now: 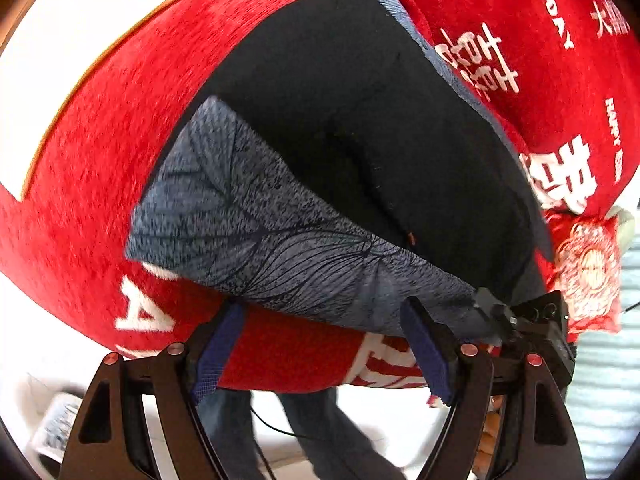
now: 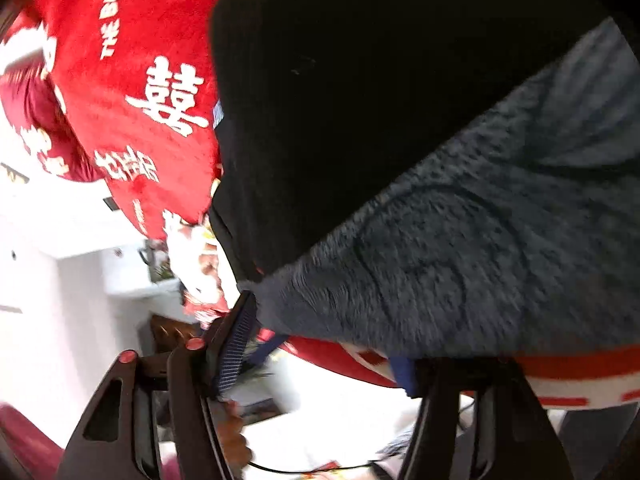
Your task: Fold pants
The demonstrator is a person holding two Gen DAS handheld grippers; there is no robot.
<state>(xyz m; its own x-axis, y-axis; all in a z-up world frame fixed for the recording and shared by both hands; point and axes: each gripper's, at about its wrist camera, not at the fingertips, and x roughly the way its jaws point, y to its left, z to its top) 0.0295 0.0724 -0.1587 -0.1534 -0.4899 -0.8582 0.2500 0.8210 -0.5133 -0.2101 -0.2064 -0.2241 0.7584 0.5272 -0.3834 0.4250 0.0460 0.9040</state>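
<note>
Pants [image 1: 360, 128], black with grey leaf-print turned-out part, lie on red blanket [image 1: 80, 184]. Left gripper [image 1: 324, 348] at 6 o'clock, jaws wide, nothing pinched, hem just above. Right gripper [image 2: 324, 344] part-closed around grey hem corner; grip cannot be told.

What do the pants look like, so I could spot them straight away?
Find the big red blanket with white lettering. On it lie the pants, mostly black with a grey band printed in fine dark leaf veins along the near edge. Nothing else there is dark; the small cushion beside them is red and white.
</note>
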